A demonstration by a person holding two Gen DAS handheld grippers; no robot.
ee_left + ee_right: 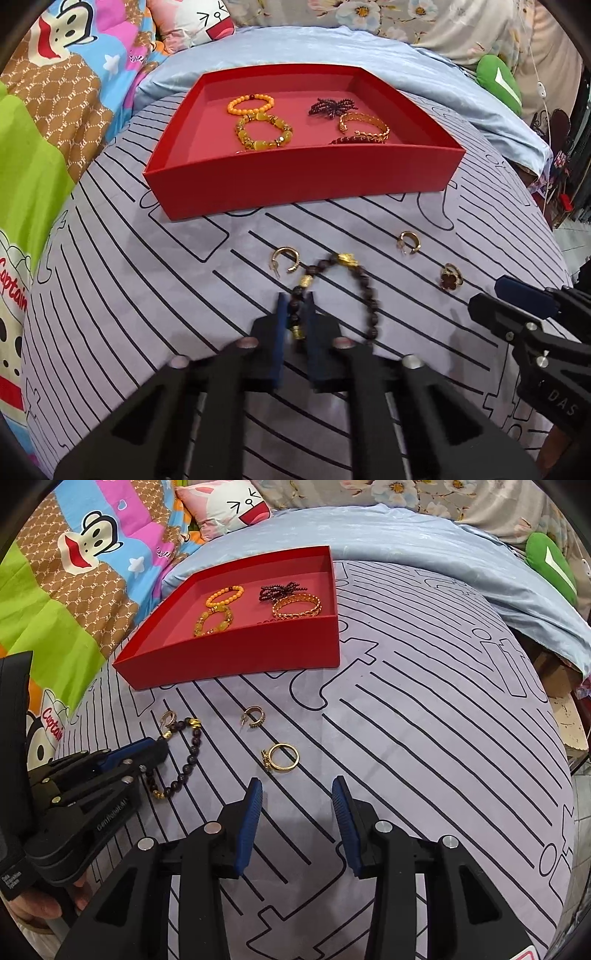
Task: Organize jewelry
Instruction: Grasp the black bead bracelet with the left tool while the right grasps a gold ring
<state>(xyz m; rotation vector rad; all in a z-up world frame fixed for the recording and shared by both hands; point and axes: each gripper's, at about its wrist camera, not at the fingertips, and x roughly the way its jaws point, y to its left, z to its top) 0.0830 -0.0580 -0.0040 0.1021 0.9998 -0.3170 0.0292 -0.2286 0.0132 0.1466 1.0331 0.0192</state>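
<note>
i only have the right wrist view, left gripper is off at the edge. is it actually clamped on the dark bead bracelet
Observer: Yes. In the left wrist view the left gripper is shut on the dark bead bracelet, with beads pinched between its blue pads.
Operator: which part of it is pinched
Observer: The stretch between two gold beads; the rest of the loop arcs away to the right over the striped cloth.
Operator: how does my gripper look from there
Observer: The right gripper shows at the right edge, nothing in it, near the ring with the dark flower.
</note>
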